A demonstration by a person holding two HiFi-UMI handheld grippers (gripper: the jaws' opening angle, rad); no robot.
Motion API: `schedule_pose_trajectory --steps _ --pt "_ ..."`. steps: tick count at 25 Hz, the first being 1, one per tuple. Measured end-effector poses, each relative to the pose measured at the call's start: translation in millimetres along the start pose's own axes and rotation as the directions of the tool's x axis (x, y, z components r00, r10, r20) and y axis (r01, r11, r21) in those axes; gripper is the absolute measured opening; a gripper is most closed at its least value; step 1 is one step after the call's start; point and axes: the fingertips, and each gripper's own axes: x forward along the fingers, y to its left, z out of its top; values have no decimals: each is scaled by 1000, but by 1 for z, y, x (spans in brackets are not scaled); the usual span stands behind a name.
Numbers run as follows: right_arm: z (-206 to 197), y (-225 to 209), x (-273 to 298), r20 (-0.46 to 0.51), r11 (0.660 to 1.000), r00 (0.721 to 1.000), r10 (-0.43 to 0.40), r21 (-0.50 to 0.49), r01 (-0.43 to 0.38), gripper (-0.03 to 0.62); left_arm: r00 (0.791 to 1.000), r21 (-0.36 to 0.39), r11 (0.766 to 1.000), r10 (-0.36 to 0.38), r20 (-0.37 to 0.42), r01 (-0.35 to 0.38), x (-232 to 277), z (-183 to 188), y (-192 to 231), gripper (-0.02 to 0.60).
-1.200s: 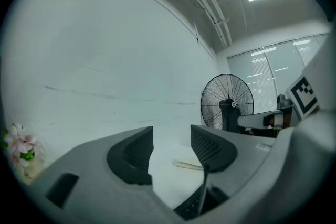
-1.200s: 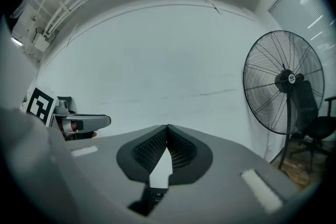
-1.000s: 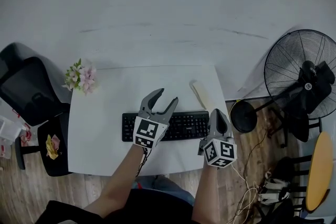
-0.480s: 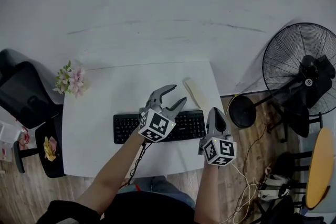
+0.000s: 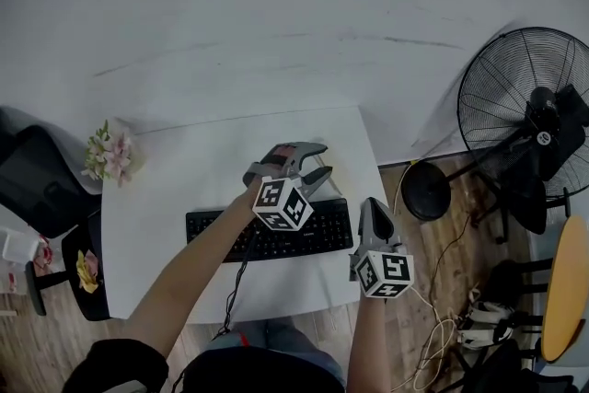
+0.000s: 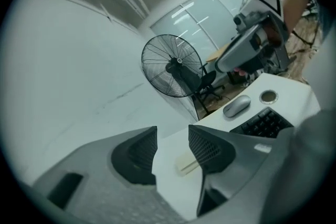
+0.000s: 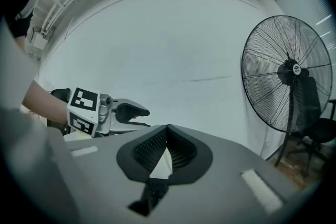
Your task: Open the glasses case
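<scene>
Glasses case (image 6: 185, 166) lies on the counter (image 6: 294, 92) just beyond our left gripper (image 6: 172, 131), slantwise across its wide, empty jaws, which have just been closing; our right gripper (image 7: 167, 136), jaws together on nothing, sits farther off.

Your white worktop (image 5: 175, 170) carries a black keyboard (image 5: 313, 230) at frame centre and pink flowers (image 5: 108, 156) at its left edge; a large black fan (image 5: 525, 120) stands at the right.
</scene>
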Motion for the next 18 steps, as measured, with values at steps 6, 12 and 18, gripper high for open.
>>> schedule_pose_trajectory --steps 6,12,18 --pt "-13 -10 5 -31 1000 1000 6 8 -6 12 984 275 946 -146 -105 170 42 -21 -30 179" --pt "-21 -15 10 -50 1000 999 7 12 -7 12 945 459 827 -263 -192 323 70 -39 -67 183" --pt "-23 -17 13 -56 1000 998 12 15 -11 12 910 553 723 -317 -266 414 81 -57 -90 181"
